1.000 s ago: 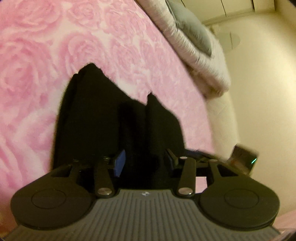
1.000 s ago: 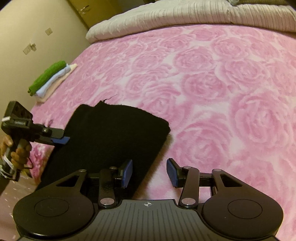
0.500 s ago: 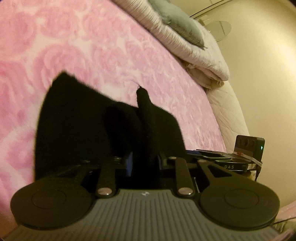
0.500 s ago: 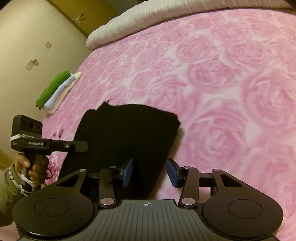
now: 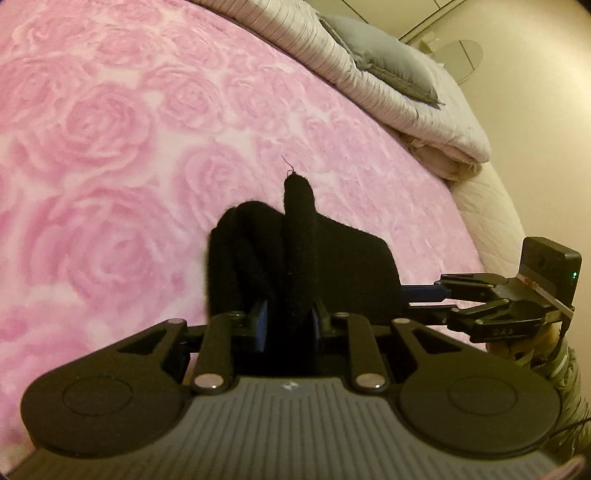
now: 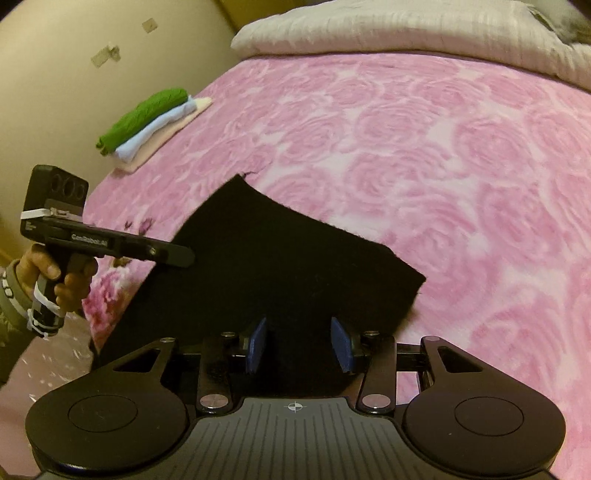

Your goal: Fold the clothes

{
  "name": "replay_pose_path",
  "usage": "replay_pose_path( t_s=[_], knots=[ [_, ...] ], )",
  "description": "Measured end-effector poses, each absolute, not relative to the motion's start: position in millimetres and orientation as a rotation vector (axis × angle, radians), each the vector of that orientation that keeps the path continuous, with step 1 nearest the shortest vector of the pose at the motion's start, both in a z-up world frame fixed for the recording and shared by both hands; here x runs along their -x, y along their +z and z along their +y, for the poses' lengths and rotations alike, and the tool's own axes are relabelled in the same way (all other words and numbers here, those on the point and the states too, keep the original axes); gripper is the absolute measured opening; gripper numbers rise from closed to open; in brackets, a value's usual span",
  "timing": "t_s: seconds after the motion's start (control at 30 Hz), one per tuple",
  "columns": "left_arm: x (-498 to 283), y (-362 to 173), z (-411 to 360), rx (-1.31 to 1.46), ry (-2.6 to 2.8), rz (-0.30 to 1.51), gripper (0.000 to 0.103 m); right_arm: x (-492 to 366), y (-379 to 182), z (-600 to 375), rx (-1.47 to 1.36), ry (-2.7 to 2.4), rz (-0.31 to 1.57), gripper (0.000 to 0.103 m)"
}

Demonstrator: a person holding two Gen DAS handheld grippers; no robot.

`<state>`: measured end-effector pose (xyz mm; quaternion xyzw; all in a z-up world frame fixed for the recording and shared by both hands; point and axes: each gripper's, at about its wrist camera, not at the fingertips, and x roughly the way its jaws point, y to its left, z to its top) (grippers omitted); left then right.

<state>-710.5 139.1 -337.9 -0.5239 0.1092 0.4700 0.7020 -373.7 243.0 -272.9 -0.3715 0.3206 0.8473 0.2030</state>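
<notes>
A black garment [image 6: 280,266] lies partly folded on the pink rose bedspread [image 6: 443,155]. In the left wrist view my left gripper [image 5: 288,321] is shut on a bunched edge of the black garment [image 5: 299,236], which sticks up between the fingers. The left gripper also shows in the right wrist view [image 6: 177,254] at the garment's left edge. My right gripper [image 6: 299,345] is open, with its blue pads on either side of the garment's near edge. It also shows in the left wrist view [image 5: 424,295] at the garment's right side.
A stack of folded clothes [image 6: 151,122], green on top of pale blue and cream, sits at the far left edge of the bed. A grey-white duvet [image 6: 406,33] and a grey pillow [image 5: 384,66] lie at the head. The bed's edge [image 5: 487,221] is at the right.
My left gripper has shut on the garment's edge and lifted it into a bunch. My right gripper has moved left until the garment's near edge sits between its open fingers.
</notes>
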Motion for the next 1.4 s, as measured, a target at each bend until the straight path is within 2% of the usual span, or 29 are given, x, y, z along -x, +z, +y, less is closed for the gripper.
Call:
replay_pose_path(
  t_s=[0.8,1.2,1.4],
  knots=[
    [709.3,-340.6,138.2,1.159,1.046,0.236,0.019,364.5,-275.6,247.4,1.002,2.325,0.875,0.043],
    [704.0,-339.1,142.2,1.151,1.042,0.256,0.019,332.1,-290.1,276.5,0.879,2.293,1.032,0.044],
    [701.3,-337.7,142.4,1.143,1.047,0.262,0.019,323.5,-287.4,279.0,0.832,2.286,1.029,0.044]
  ],
)
